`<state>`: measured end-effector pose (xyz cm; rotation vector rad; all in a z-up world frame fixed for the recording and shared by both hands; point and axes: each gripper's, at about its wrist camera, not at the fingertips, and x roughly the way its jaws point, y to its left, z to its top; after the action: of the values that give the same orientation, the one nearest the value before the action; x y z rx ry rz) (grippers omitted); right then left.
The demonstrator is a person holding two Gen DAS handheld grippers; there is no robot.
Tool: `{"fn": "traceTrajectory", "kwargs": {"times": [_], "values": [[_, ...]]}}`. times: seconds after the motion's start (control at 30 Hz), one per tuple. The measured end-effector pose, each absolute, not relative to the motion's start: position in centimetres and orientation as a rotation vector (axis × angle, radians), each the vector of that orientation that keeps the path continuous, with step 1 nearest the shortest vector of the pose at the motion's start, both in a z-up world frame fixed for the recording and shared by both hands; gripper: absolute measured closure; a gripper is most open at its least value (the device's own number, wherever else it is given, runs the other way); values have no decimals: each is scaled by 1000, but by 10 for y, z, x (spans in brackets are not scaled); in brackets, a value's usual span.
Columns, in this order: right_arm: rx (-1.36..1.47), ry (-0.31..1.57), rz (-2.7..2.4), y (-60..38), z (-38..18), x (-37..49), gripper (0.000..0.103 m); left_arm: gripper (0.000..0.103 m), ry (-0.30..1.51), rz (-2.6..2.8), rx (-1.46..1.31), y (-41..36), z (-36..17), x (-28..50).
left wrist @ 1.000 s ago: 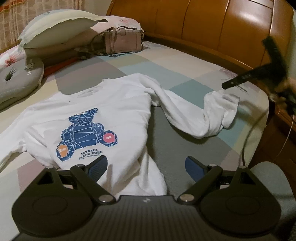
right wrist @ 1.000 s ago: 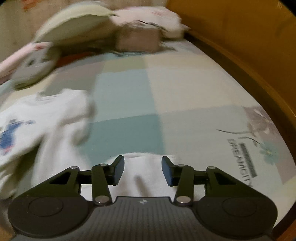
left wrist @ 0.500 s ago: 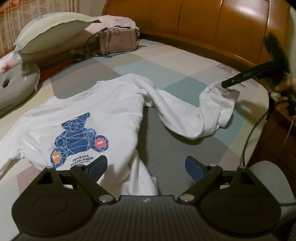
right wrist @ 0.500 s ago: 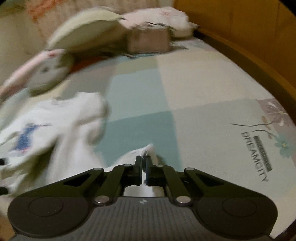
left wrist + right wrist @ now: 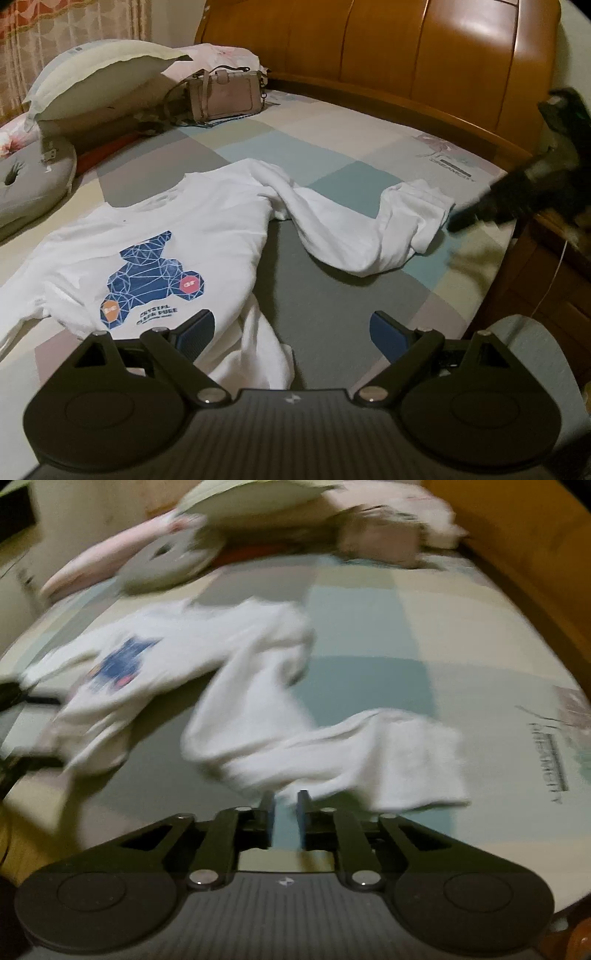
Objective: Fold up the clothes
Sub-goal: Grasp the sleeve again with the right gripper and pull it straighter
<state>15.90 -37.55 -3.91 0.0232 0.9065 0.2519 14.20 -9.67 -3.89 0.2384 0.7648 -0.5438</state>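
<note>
Left fingers [image 5: 195, 334] wide over sweatshirt [image 5: 177, 236] hem; right fingers [image 5: 301, 812] narrow, sleeve [image 5: 388, 760] just ahead.

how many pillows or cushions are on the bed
3 visible: a cream pillow at the head, a pink floral pillow behind the handbag, a grey cushion far left. More may be hidden.

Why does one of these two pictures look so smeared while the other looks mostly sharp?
Right wrist view: motion blur smears the white shirt and pillows. Left wrist view: the shirt's print is crisp; only the right gripper at the edge is blurred. Both bend straight lines, and glare streaks the wooden headboard.
</note>
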Motion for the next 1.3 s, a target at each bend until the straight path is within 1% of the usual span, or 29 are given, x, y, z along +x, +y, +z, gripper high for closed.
{"fn": "traceTrajectory", "kwargs": {"times": [0.07, 0.1, 0.13, 0.17, 0.33, 0.47, 0.5, 0.53, 0.57, 0.6, 0.8, 0.97, 1.1, 1.2, 1.3], "values": [[55, 883, 189, -397, -39, 176, 76, 12, 766, -542, 239, -97, -39, 141], [63, 871, 151, -409, -39, 186, 68, 12, 770, -538, 239, -98, -39, 141], [69, 865, 118, -420, -42, 195, 57, 12, 775, -537, 242, -99, -41, 142], [74, 866, 89, -429, -46, 205, 55, 12, 780, -535, 245, -101, -42, 144], [106, 891, 6, -463, -75, 242, 55, 12, 804, -529, 262, -110, -48, 153], [108, 895, 30, -469, -92, 250, 55, 12, 814, -534, 272, -118, -52, 159], [96, 888, 37, -468, -93, 249, 62, 12, 816, -536, 275, -119, -52, 160], [83, 886, 42, -466, -92, 247, 83, 12, 818, -539, 277, -121, -53, 161], [69, 886, 44, -464, -91, 245, 95, 12, 820, -541, 279, -123, -54, 162], [53, 886, 44, -462, -88, 242, 97, 12, 821, -544, 281, -124, -55, 163], [63, 802, 153, -441, -42, 199, 97, 12, 817, -563, 286, -130, -55, 161], [15, 770, 297, -394, -4, 148, 97, 12, 796, -568, 277, -127, -49, 151], [-38, 817, 408, -353, 2, 115, 97, 12, 778, -579, 270, -124, -44, 141], [-66, 869, 473, -326, -5, 97, 96, 12, 766, -582, 264, -121, -40, 135], [-77, 912, 520, -309, -10, 82, 92, 12, 755, -584, 258, -117, -36, 129]]}}
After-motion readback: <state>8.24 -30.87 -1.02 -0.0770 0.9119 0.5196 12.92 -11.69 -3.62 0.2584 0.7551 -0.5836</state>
